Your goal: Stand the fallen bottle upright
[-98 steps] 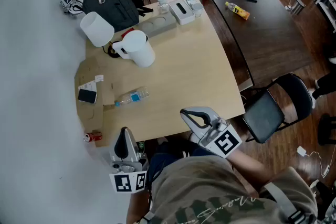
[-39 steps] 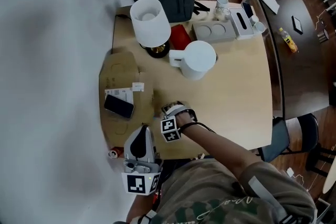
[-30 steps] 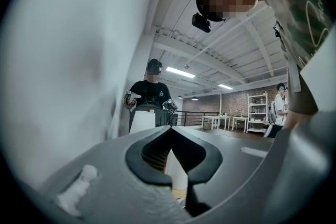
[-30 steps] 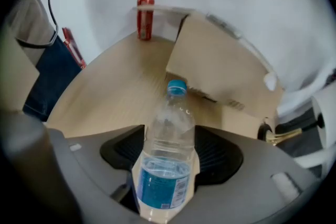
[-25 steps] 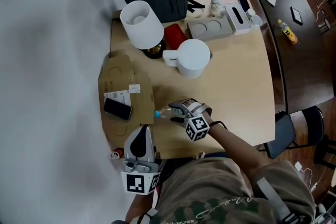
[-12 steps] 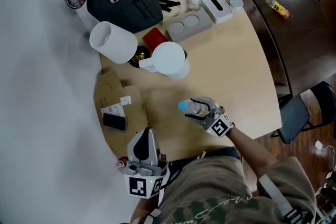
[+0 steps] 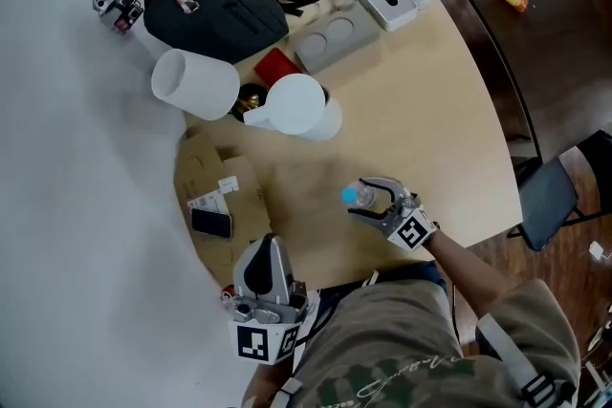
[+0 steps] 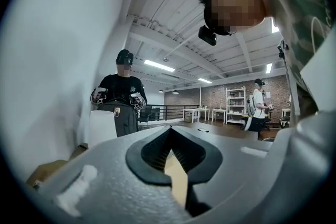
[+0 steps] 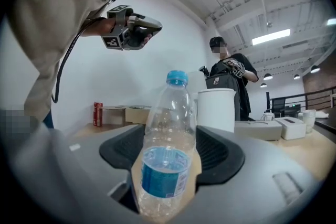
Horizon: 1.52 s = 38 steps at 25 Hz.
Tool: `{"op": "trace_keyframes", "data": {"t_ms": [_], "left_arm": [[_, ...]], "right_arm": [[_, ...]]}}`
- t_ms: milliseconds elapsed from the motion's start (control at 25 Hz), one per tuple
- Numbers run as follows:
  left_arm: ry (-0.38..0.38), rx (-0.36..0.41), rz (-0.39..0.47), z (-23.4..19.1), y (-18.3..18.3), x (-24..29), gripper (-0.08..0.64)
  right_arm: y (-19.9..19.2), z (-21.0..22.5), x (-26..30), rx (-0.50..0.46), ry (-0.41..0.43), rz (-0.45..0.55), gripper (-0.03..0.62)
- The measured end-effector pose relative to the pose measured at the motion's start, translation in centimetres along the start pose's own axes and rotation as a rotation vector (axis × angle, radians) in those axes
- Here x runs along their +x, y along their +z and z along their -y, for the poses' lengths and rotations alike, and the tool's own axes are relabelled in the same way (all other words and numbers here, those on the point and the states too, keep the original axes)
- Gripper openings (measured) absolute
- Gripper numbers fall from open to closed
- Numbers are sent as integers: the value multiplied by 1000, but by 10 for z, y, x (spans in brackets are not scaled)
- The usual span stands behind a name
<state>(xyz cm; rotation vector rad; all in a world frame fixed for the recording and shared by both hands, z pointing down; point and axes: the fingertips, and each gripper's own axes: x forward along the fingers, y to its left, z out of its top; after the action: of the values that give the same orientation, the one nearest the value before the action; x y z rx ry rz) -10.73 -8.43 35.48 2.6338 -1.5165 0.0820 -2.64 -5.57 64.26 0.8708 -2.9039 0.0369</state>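
Note:
A clear plastic bottle (image 9: 168,149) with a blue cap and blue label stands upright on the light wooden table (image 7: 430,110), near its front edge. From the head view I see its cap (image 7: 352,196) from above. My right gripper (image 7: 373,198) reaches in level from the right with its jaws around the bottle's body. The pads still touch both sides while the jaws are opening. My left gripper (image 7: 260,255) hangs shut at the table's front left corner, holding nothing, away from the bottle.
A white jug (image 7: 298,106), a white lampshade (image 7: 193,83) and a black backpack (image 7: 212,0) stand behind the bottle. Cardboard (image 7: 212,182) with a phone (image 7: 211,223) lies at the left, a red can (image 9: 97,114) beside it. A grey cup tray (image 7: 337,38) sits at the back.
The bottle went from lying by the cardboard to upright, carried right along the front of the table in my right gripper. The left gripper drifted slightly.

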Motion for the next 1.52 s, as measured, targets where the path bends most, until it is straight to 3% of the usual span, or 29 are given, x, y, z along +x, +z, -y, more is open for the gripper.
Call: {"op": "trace_keyframes", "data": {"t_ms": [280, 600, 680, 800, 920, 1080, 1240, 1360, 1440, 1520], "left_arm": [[-24, -33, 34, 7, 0, 3, 5], [-30, -104, 94, -3, 3, -14, 4], [-27, -109, 114, -9, 5, -22, 5], [-9, -111, 144, -21, 4, -39, 5], [18, -155, 142, -31, -6, -64, 5], [4, -217, 127, -16, -27, -86, 3], [4, -176, 144, 6, -19, -111, 5], [74, -152, 153, 17, -22, -135, 4], [106, -140, 144, 36, -27, -151, 3], [117, -130, 140, 60, -29, -162, 4]], "right_arm": [[-4, -8, -9, -12, 20, -68, 357], [51, -9, -38, -59, -11, -79, 353], [79, -13, -47, -46, -42, -68, 338], [150, -20, -50, 77, -133, 87, 295], [195, -34, -49, 70, -187, 126, 261], [205, -43, -58, 43, -237, 49, 222], [217, -56, -88, 106, -268, 36, 219], [217, -69, -106, 69, -225, 41, 212], [218, -79, -123, 48, -193, 68, 151], [224, -86, -143, 32, -175, 95, 137]]}}
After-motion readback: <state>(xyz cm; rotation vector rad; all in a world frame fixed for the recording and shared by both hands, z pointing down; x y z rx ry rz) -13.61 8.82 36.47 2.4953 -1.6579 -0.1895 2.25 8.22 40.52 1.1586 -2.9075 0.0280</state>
